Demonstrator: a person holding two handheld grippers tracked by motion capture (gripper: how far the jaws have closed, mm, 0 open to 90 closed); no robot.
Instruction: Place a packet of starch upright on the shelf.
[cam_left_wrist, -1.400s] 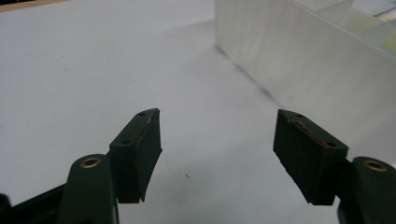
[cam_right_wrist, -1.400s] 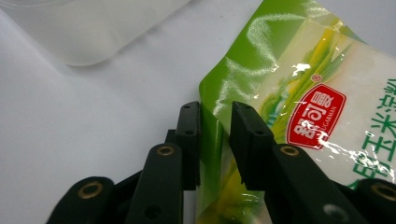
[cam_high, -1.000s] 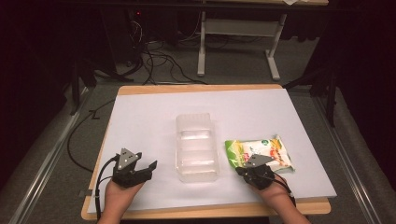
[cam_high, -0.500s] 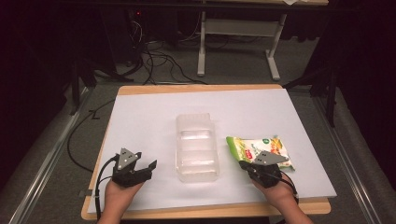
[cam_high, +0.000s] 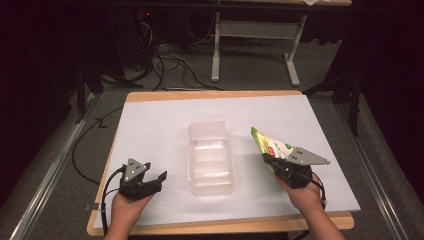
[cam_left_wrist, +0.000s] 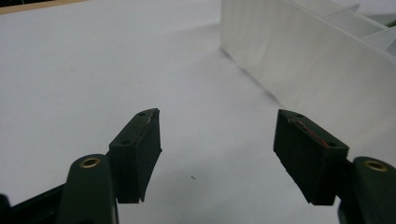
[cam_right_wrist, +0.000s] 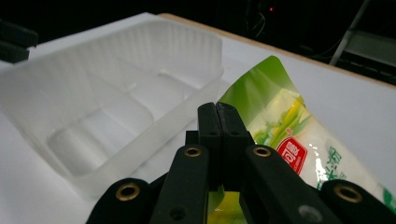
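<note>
The green packet (cam_right_wrist: 299, 140) bears a red label, its characters too blurred to read.

Glossy green plastic snack bag (cam_right_wrist: 285, 140). Translucent, ribbed plastic tray (cam_high: 210, 159). Matt white sheet over a wooden counter (cam_high: 210, 95); matt black claw (cam_left_wrist: 217, 154).

Table (cam_high: 165, 125) brightly lit — surroundings dark; close jaws perhaps slightly soft.

The tray (cam_high: 211, 157) sits mid-table (cam_high: 150, 120), with the packet (cam_high: 270, 147) to its right.
</note>
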